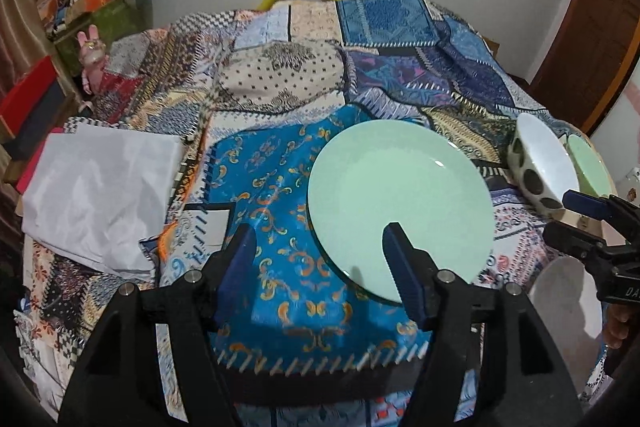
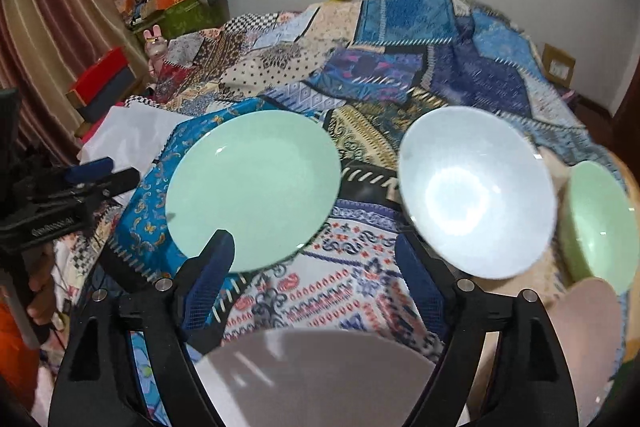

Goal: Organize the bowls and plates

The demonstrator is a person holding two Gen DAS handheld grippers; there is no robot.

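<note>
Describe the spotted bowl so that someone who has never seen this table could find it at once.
Start at the patchwork cloth that covers the table, and find the large mint-green plate lying flat on it. Just past that plate's right edge stands the spotted bowl, white inside. It alone has dark round spots on its outer wall; the small green bowl beside it is plain.

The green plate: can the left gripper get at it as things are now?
Probably yes. The left gripper is open and empty, one finger already over the near rim of the green plate. Nothing lies on the plate or in between; the spotted bowl stands apart.
</note>
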